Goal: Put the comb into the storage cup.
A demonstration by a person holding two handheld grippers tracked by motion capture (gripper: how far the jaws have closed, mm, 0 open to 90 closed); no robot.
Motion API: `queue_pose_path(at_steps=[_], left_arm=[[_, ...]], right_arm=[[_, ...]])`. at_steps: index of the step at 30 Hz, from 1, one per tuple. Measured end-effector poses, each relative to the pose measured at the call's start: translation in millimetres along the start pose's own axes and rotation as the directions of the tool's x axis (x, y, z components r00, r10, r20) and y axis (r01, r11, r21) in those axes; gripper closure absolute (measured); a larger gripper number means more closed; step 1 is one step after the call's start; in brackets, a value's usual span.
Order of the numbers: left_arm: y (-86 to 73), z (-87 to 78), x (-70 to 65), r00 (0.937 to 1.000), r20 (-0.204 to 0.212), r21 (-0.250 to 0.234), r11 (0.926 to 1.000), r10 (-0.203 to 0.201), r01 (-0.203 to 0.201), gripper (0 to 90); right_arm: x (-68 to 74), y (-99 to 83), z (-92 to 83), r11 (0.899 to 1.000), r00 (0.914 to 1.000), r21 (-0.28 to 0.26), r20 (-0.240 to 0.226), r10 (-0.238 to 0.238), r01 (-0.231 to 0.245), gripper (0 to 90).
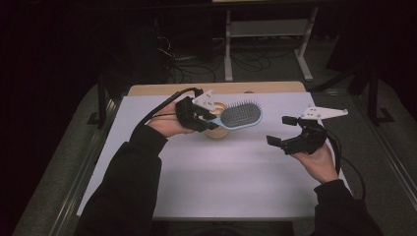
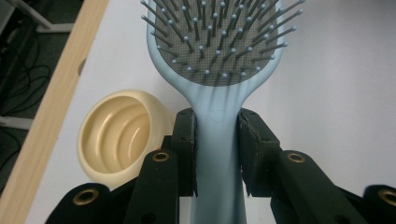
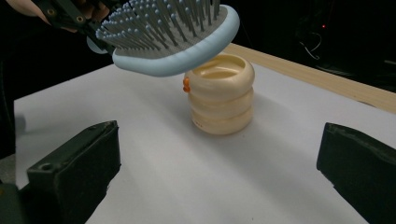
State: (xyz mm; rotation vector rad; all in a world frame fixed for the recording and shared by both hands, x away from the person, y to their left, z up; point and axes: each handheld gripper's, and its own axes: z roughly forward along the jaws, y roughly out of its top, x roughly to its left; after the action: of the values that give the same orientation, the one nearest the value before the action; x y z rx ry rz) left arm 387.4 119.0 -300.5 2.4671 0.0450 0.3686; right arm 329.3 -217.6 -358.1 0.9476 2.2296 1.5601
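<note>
Hairbrush: one, light blue, grey pad with pins, held in the air above the cup.
Left gripper: clamped on the brush handle; handle end is cut off.
Cup: one, cream, ribbed, upright on the white table.
Right gripper: jaws wide apart, holding nothing.

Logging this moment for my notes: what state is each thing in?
Hairbrush: lifted off the table, bristles up, handle clamped.
Cup: upright on the table, open top, looks empty, untouched.
Left gripper: shut on the hairbrush handle.
Right gripper: open, holding nothing, held above the table.
</note>
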Motion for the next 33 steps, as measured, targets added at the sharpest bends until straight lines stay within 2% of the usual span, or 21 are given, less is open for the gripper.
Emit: queue_pose_path(at_steps=[11, 24, 33], left_arm=[[1.4, -8.9, 0.7, 0.9995, -0.031, -0.027, 0.9996, 0.001, -0.002, 70.1], [9.4, -19.6, 1.2, 0.9977, -0.066, -0.051, 0.9986, 0.012, -0.016, 70.1], [11.7, -20.0, 0.7, 0.9958, -0.090, -0.072, 0.9972, 0.016, -0.023, 70.1]], right_arm=[[2.4, 27.4, 11.7, 1.000, 0.9991, -0.003, -0.043, 0.000, -0.001, 0.0], [9.6, 55.0, 23.4, 0.999, 0.9974, 0.016, -0.066, -0.030, 0.031, 0.0], [11.1, 78.3, 28.4, 1.000, 0.9952, 0.012, -0.097, -0.010, 0.011, 0.0]])
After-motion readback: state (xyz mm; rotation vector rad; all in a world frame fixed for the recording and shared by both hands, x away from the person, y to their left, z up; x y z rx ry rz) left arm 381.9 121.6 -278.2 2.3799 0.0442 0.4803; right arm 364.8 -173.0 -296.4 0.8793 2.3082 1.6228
